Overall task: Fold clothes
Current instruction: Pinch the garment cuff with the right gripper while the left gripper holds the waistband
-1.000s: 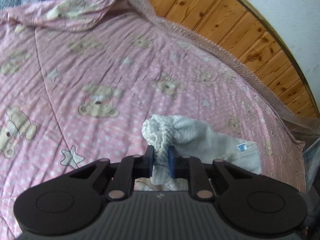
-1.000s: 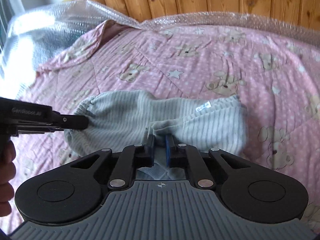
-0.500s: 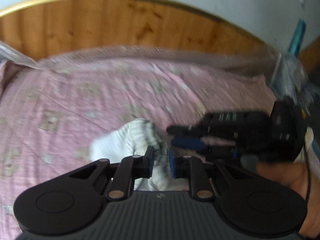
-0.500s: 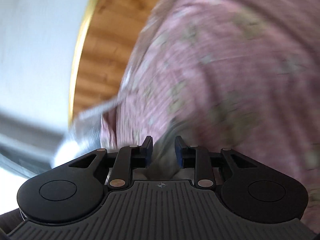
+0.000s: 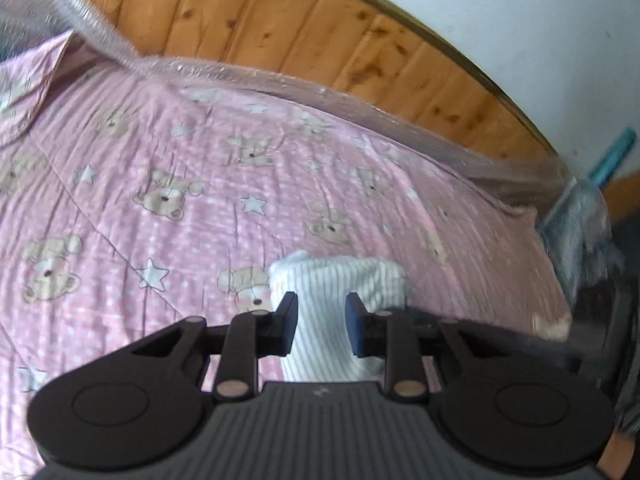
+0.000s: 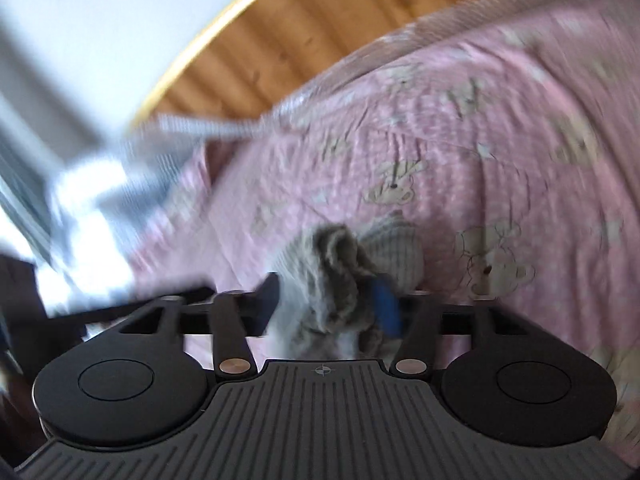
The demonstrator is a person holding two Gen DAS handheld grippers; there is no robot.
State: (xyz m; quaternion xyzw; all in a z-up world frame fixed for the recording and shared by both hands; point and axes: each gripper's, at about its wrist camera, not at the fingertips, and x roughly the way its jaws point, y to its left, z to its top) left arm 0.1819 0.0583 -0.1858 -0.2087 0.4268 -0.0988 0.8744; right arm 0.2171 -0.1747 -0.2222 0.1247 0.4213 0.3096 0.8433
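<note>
A pale grey-and-white striped garment (image 5: 340,280) lies bunched into a small bundle on the pink bear-print bedspread (image 5: 200,160). My left gripper (image 5: 322,324) hovers over its near end. Its jaws are opening, and the cloth shows between and beneath the fingers without being pinched. In the blurred right wrist view the same garment (image 6: 332,272) stands up in a crumpled wad between the fingers of my right gripper (image 6: 328,308). Those jaws are closing, and the cloth touches both pads and flops over the blue right pad. A dark blurred shape (image 5: 596,312) sits at the right edge of the left wrist view.
A wooden headboard (image 5: 280,28) runs along the far side of the bed, with a strip of clear bubble wrap (image 5: 240,72) along its foot. A turquoise stick (image 5: 612,152) leans by the wall at the right. The bedspread (image 6: 500,140) stretches out around the garment.
The garment, spread out a second ago, is now gathered into a compact bundle. Both cameras swung and rolled. The left jaws, earlier pinched on the cloth, stand wider apart, and the right jaws too.
</note>
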